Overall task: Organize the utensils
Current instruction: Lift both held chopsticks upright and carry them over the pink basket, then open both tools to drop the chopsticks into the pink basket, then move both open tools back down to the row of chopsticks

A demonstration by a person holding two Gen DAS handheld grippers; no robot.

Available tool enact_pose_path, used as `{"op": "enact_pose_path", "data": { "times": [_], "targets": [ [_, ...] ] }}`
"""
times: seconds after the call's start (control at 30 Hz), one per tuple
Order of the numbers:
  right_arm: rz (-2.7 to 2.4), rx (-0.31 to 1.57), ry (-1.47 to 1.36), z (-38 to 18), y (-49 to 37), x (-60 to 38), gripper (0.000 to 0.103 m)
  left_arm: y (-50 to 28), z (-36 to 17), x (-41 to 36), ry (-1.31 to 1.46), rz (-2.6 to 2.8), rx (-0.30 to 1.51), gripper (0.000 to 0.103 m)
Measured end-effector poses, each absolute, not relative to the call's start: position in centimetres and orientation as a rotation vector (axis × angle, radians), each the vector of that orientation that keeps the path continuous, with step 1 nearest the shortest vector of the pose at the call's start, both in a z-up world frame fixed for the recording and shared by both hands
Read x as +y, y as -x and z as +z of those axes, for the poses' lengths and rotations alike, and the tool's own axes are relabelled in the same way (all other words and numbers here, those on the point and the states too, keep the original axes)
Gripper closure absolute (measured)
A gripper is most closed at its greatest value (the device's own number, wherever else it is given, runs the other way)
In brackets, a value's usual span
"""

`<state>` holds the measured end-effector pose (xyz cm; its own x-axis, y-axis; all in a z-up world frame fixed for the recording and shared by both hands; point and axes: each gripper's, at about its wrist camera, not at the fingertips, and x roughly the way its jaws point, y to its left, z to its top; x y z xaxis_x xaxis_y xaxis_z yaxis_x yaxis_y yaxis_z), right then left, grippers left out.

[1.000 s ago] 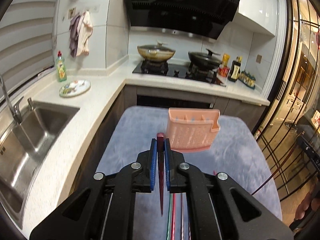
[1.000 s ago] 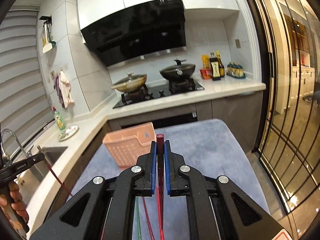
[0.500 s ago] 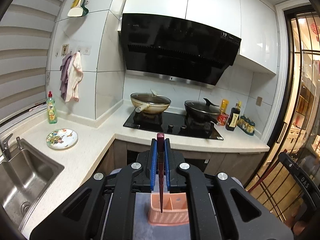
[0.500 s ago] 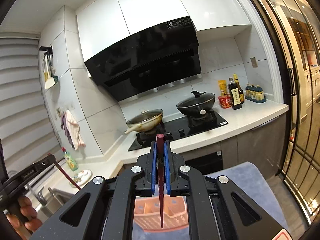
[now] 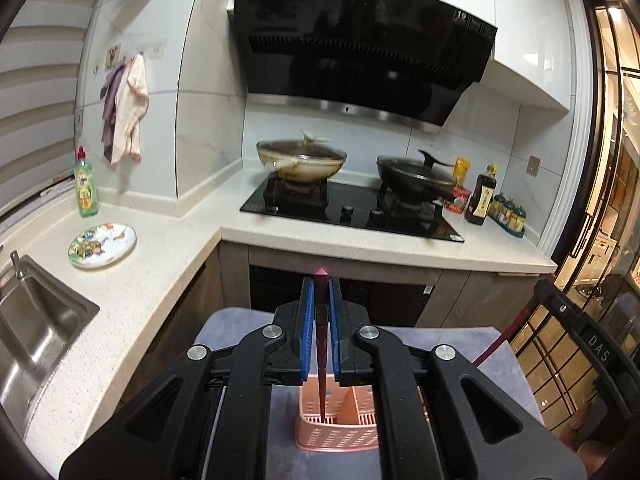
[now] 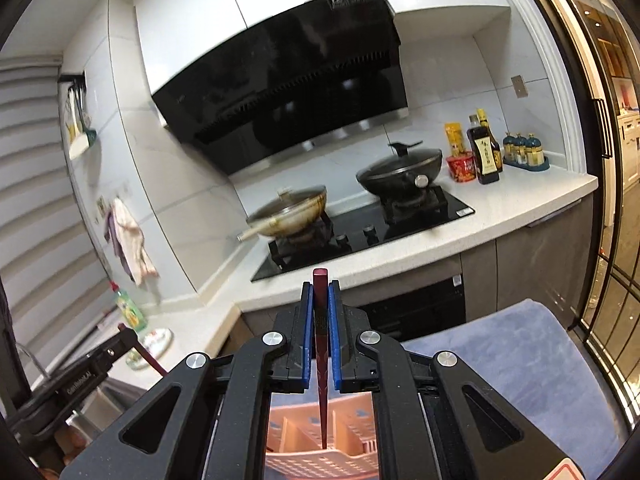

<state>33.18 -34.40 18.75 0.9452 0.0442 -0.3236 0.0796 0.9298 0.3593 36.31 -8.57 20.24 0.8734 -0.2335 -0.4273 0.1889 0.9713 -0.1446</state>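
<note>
My left gripper (image 5: pixel 321 292) is shut on a dark red chopstick (image 5: pixel 321 344), held upright with its tip over the pink slotted utensil holder (image 5: pixel 336 428) on the grey-blue mat (image 5: pixel 236 332). My right gripper (image 6: pixel 321 292) is shut on another dark red chopstick (image 6: pixel 321 360), tip down inside the same pink holder (image 6: pixel 320 440). The right gripper with its chopstick shows at the right edge of the left wrist view (image 5: pixel 576 328); the left one shows at the lower left of the right wrist view (image 6: pixel 92 368).
A white counter (image 5: pixel 160 264) wraps around with a sink (image 5: pixel 32 332), a patterned plate (image 5: pixel 102 240) and a green soap bottle (image 5: pixel 85 188). A hob (image 5: pixel 352 208) carries two woks. Sauce bottles (image 5: pixel 484 200) stand at the right. Glass doors (image 6: pixel 612 200) are further right.
Both grippers tilted from looking down at the mat to looking level, bringing the chopsticks upright over the pink holder. Over the last half second they lowered slightly toward it.
</note>
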Motion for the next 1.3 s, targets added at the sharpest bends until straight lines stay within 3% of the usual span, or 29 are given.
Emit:
{"op": "enact_pose_path", "data": {
  "times": [0.23,0.3,0.33,0.4,0.73,1.3],
  "targets": [
    [-0.049,0.372,-0.361,16.6,-33.4,-34.3,0.091,-36.8,17.8,-7.8,0.106,-0.202,0.516,0.093],
    [-0.049,0.361,-0.358,17.0,-32.6,-34.5,0.085,-36.5,17.6,-7.0,0.118,-0.188,0.524,0.066],
    [-0.049,0.355,-0.358,17.2,-32.3,-34.4,0.078,-36.2,17.5,-6.8,0.126,-0.185,0.522,0.059],
    [-0.048,0.342,-0.358,17.7,-31.1,-34.6,0.074,-35.4,17.5,-6.0,0.139,-0.178,0.514,0.051],
    [0.0,0.358,-0.315,17.7,-22.5,-33.6,0.07,-27.8,17.0,-3.2,0.105,-0.179,0.53,0.043],
    [-0.015,0.532,-0.185,9.5,-6.7,-30.2,0.067,-13.8,9.0,-1.8,-0.018,-0.176,0.665,0.042]
  ]
}}
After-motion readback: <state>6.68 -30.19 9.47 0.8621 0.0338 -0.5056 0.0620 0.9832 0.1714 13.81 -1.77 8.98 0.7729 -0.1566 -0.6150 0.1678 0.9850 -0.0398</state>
